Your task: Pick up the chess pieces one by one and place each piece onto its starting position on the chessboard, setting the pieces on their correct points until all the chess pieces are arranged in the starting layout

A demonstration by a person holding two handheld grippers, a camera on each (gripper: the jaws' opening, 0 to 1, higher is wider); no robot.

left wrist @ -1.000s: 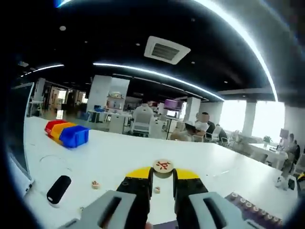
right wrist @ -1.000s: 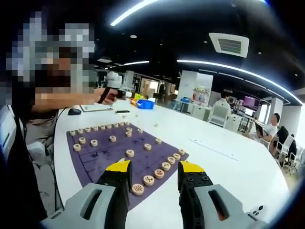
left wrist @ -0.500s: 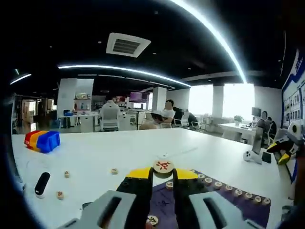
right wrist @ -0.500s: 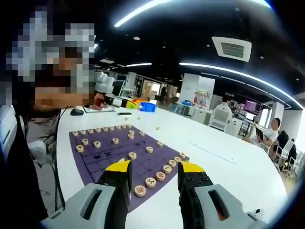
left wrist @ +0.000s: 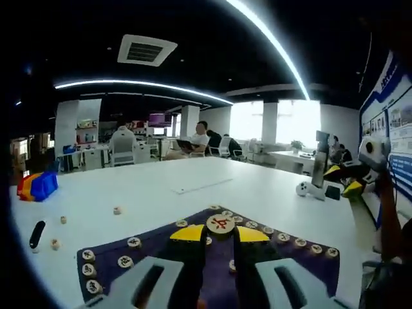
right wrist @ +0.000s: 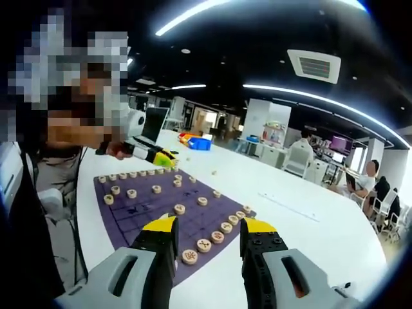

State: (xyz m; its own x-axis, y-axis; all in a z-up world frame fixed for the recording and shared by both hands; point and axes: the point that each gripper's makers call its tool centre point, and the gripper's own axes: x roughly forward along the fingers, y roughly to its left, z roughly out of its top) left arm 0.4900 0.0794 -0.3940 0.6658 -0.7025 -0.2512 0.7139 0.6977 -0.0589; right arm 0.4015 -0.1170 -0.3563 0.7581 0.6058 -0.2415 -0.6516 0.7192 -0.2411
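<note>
My left gripper [left wrist: 220,233] is shut on a round wooden chess piece with a red mark [left wrist: 220,224], held above the purple chessboard [left wrist: 154,257]. Wooden pieces line the board's far edge [left wrist: 281,237] and its left edge [left wrist: 89,270]. In the right gripper view the left gripper [right wrist: 162,158], in a person's hand, hovers over the far corner of the chessboard [right wrist: 138,209]. My right gripper [right wrist: 201,226] is open and empty above the near row of pieces [right wrist: 203,244]. It also appears as the right gripper [left wrist: 344,180] at the right of the left gripper view.
Loose pieces [left wrist: 117,210] lie on the white table left of the board, near a black object [left wrist: 37,234] and coloured bins [left wrist: 35,185]. A white device [left wrist: 302,188] sits beyond the board. One loose piece [right wrist: 214,172] and a blue bin [right wrist: 198,143] lie past the board.
My left gripper has swung with its piece from the loose pieces on the bare table to above the board. My right gripper has hardly moved.
</note>
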